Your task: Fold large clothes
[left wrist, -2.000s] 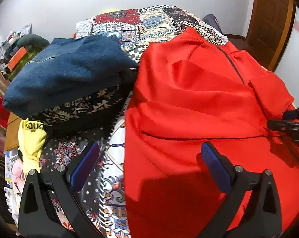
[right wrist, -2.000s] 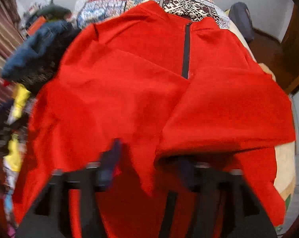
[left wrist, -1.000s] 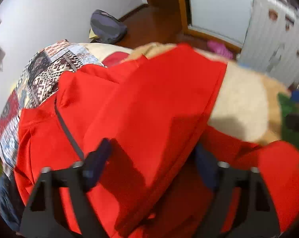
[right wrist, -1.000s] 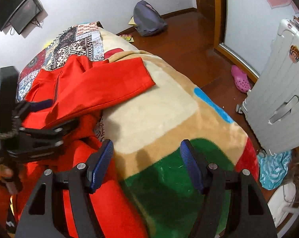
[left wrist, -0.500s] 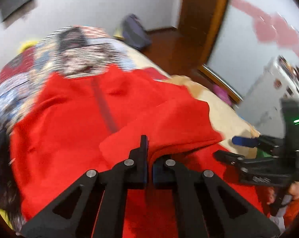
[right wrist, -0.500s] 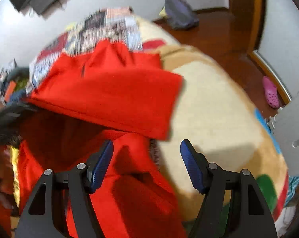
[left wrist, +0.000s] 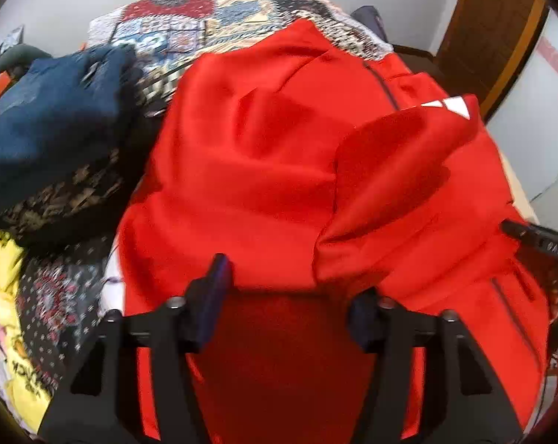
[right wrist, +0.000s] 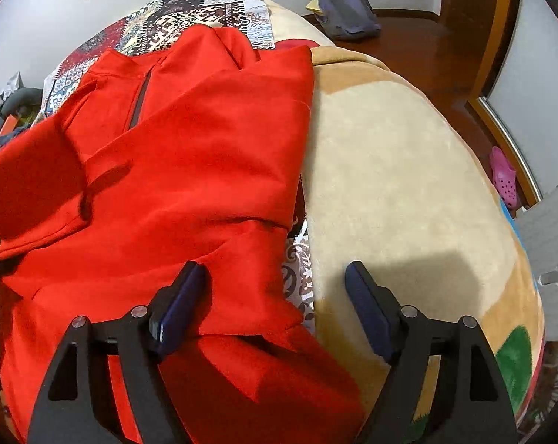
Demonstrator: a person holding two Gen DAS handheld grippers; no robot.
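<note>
A large red jacket (left wrist: 264, 170) lies spread across a bed, collar toward the far wall, its dark zip (right wrist: 138, 100) running down the chest. Both sleeves are already folded in across the body — the right-hand one (left wrist: 408, 170) lies slantwise, with a small white logo showing at its far corner. The lower hem is not yet brought up.

The left gripper (left wrist: 286, 305) hangs over the jacket's lower half, pointing steeply down. Its jaws have just been opening and stand apart, with cloth lying beneath them but nothing pinched. The right gripper (right wrist: 275, 310) hovers at the jacket's right edge, where red cloth meets a beige blanket (right wrist: 390, 170). Its jaws have also just widened and hold nothing; the left pad sits over red fabric, the right over blanket.

To the left of the jacket sits a pile of folded clothes, a dark blue garment (left wrist: 53, 111) on top, with a yellow piece (left wrist: 5, 273) lower down. A patchwork bedspread (left wrist: 212, 18) covers the head of the bed.

What could go wrong, in my judgement: the slanted sleeve is loose, so lifting the hem may drag it out of place. The right gripper straddles the edge and might catch the blanket along with the jacket. A pinch through one layer only would leave the fold lopsided.
</note>
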